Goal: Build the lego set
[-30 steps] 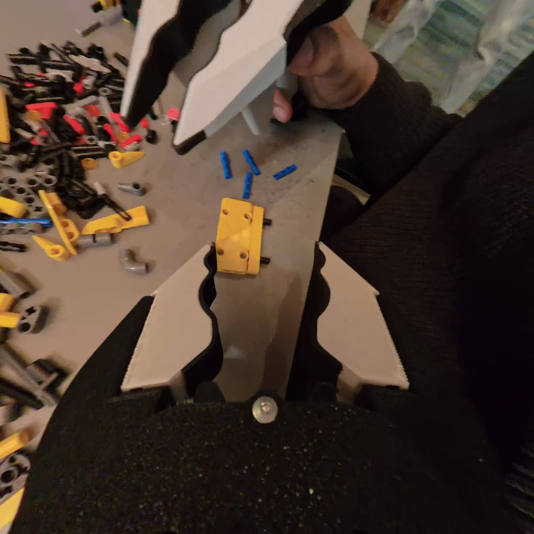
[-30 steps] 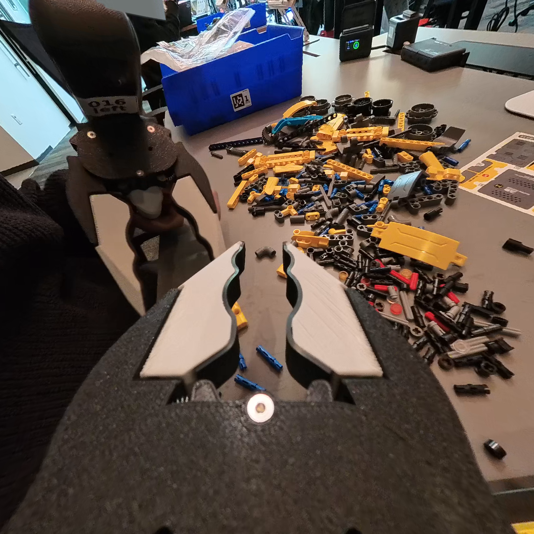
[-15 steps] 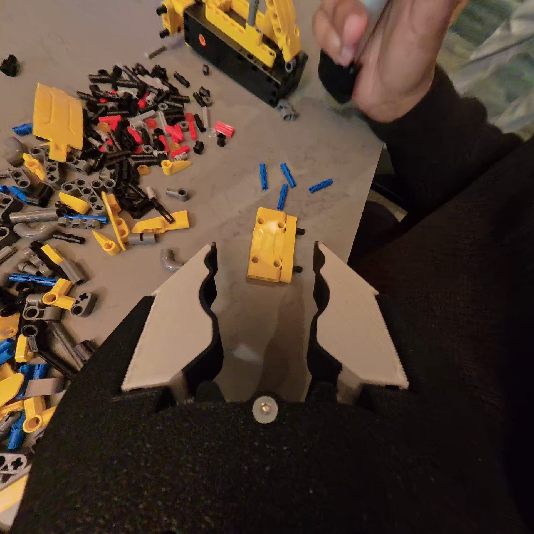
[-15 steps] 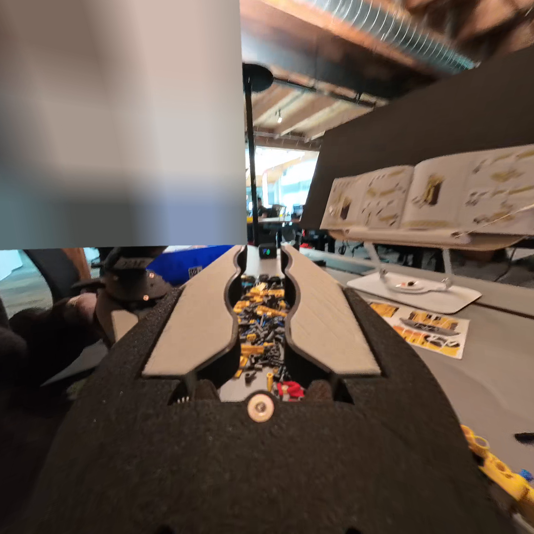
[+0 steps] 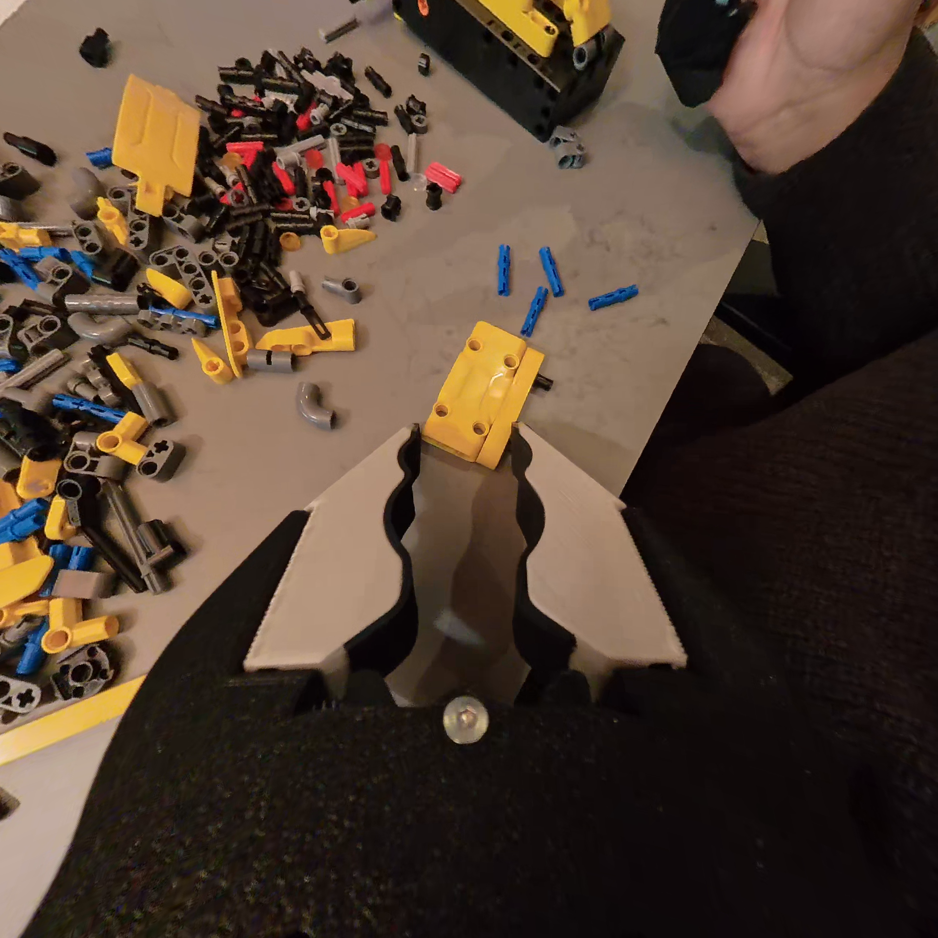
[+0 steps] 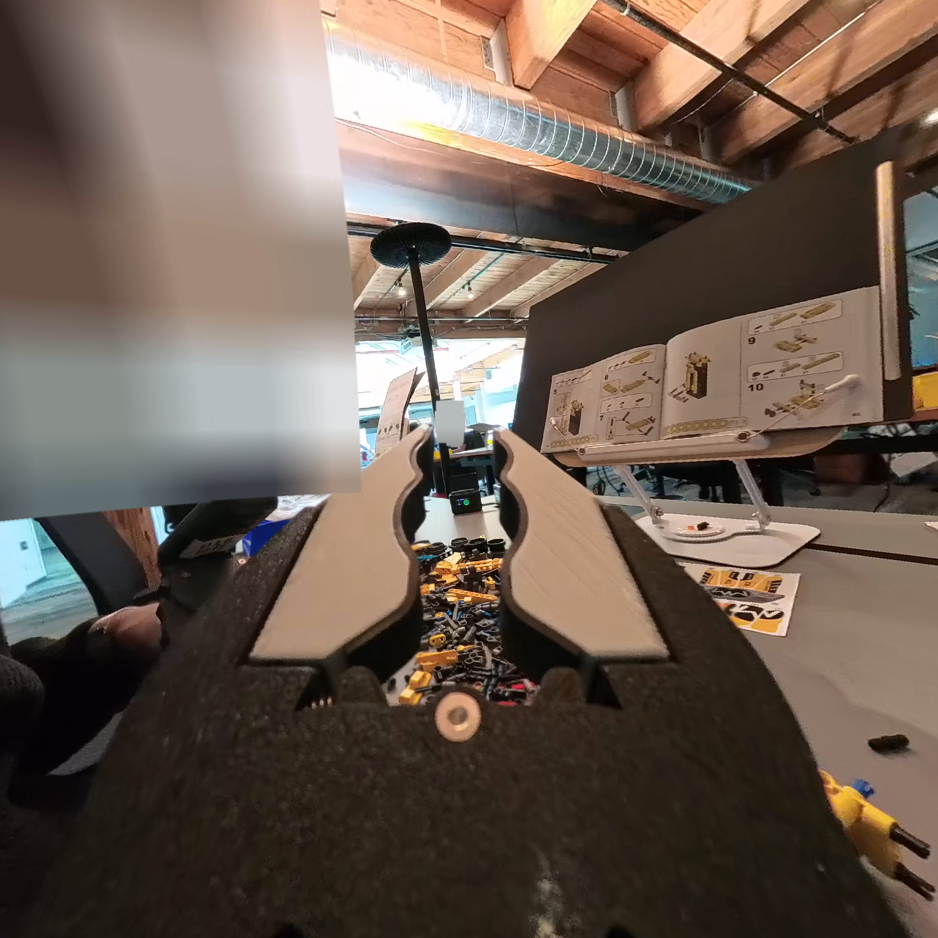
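A yellow block with holes and black pins lies on the grey table near its right edge. My left gripper has its two tips pressed against the block's near end, one on each side, and is shut on it. My right gripper is raised and points level across the room; its fingers stand a little apart with nothing between them. In the left wrist view only a hand holding its black handle shows at the top right. The left gripper's black body shows at the left of the right wrist view.
A pile of loose black, yellow, red and blue pieces covers the table's left. Several blue pins lie just beyond the block. A black and yellow built model stands at the far edge. A booklet on a stand and a sticker sheet are on the right. My hands' fingertips stand some 25 cm from each other.
My left gripper's fingers have narrowed and come forward onto the yellow block's near end. My right gripper has lifted off the table and tilted up to level.
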### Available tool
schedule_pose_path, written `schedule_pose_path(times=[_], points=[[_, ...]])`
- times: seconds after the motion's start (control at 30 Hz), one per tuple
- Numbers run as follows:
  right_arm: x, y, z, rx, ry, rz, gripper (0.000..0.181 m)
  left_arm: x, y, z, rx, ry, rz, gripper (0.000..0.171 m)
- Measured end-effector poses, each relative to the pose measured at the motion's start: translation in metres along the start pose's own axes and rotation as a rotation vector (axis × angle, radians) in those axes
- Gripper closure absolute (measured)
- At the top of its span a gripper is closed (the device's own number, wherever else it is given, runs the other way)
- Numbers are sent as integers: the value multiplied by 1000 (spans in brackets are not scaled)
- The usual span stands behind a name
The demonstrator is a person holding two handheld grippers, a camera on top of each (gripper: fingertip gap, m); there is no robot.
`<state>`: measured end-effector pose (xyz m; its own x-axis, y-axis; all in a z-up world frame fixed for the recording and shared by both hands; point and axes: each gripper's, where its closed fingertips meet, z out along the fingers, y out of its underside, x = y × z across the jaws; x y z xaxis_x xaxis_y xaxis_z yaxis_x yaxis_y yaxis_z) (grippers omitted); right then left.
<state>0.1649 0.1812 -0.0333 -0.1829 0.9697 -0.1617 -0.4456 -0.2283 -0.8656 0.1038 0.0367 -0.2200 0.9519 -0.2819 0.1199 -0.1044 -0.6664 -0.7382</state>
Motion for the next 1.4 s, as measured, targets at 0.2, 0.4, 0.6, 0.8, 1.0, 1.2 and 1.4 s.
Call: schedule_pose_path(times=[0.2,0.4,0.6,0.8,1.0,1.2,1.4], points=[[10,0,-2,12,24,65,159,-15,3,-6,-2,-75,-64,136],[12,28,9,-129,55,58,159,-27,9,-17,-11,-79,-163,136],[-1,32,13,-155,18,-5,159,-6,9,-18,-22,2,-138,136],[-1,33,14,-158,15,-5,159,3,-1,-24,25,76,-168,136],[-2,34,15,-161,5,6,159,-14,-3,-19,48,27,-191,130],[-3,34,15,-157,-4,14,159,-16,1,-9,19,4,-145,122],[-3,26,12,-114,-13,37,159,-13,2,-7,6,-15,-86,122]])
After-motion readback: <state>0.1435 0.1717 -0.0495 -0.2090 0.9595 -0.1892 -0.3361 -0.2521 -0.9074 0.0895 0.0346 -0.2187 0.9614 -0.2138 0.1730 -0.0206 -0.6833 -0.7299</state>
